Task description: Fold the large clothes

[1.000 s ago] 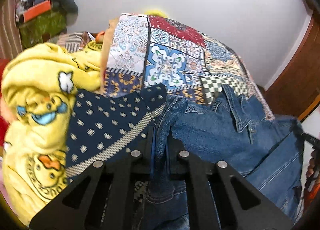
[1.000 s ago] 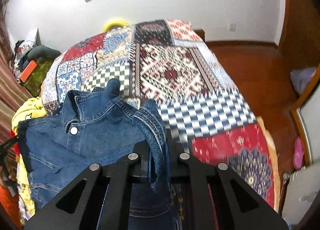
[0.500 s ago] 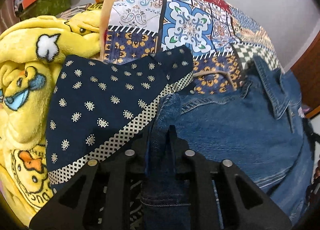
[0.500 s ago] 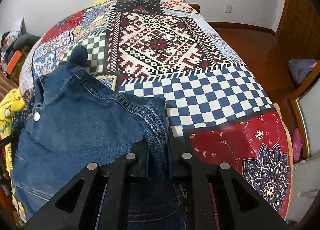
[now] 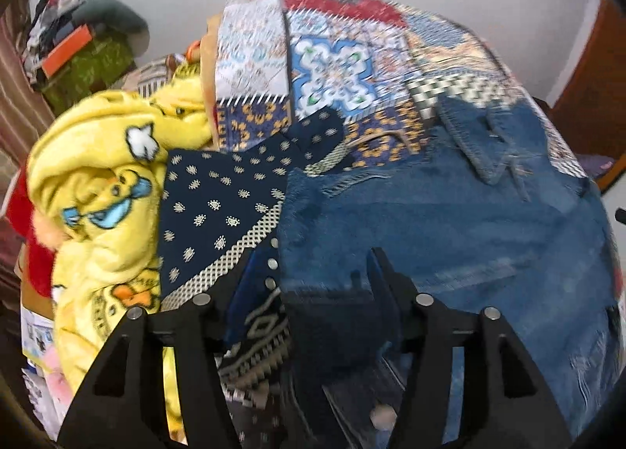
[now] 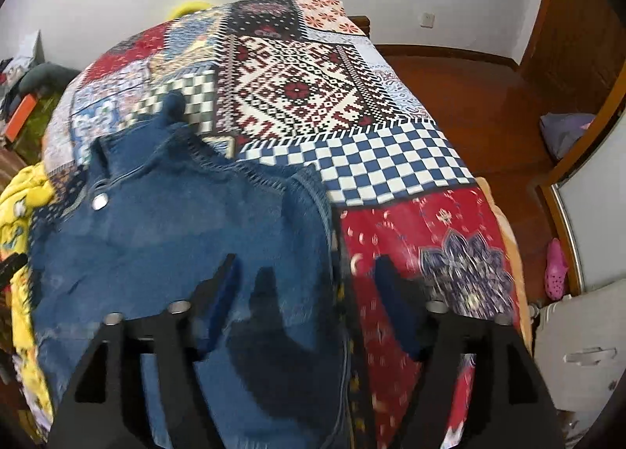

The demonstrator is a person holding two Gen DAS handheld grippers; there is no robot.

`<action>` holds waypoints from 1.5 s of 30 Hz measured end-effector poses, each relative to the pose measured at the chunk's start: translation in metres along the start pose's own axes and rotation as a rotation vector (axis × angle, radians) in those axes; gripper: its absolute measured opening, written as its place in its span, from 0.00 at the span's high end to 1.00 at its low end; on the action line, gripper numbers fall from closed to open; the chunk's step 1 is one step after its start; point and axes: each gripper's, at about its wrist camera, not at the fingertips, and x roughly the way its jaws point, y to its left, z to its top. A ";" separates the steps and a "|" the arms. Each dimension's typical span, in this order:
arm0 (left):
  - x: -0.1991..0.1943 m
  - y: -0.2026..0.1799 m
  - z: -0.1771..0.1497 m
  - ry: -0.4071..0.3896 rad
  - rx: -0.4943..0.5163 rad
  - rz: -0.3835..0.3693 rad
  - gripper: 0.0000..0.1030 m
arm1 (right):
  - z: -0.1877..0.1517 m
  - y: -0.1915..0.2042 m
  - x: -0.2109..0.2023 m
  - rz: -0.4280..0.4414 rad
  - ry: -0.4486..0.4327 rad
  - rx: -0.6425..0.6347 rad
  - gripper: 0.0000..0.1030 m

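Note:
A blue denim jacket lies spread on the patchwork bedspread, collar toward the far side; it also shows in the right wrist view. My left gripper is open above the jacket's left edge, holding nothing. My right gripper is open above the jacket's right edge, holding nothing. The jacket's near hem is hidden behind both grippers.
A navy dotted cloth and a yellow duck-print blanket are piled left of the jacket. Cluttered boxes stand at the far left. The wooden floor and a white cabinet are right of the bed.
Both grippers were shut on folds of the jacket; they have opened and let go. The jacket now lies flat on the bed, and both grippers have pulled back a little.

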 end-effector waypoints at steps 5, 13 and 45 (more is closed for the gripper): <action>-0.050 -0.013 -0.019 -0.042 0.025 -0.016 0.31 | -0.016 0.010 -0.045 0.041 -0.051 -0.030 0.23; -0.112 -0.024 -0.070 -0.106 0.090 -0.051 0.15 | -0.063 0.029 -0.106 0.067 -0.125 -0.124 0.18; -0.051 -0.001 -0.256 0.255 -0.201 -0.487 0.53 | -0.197 0.006 -0.044 0.220 0.139 -0.005 0.40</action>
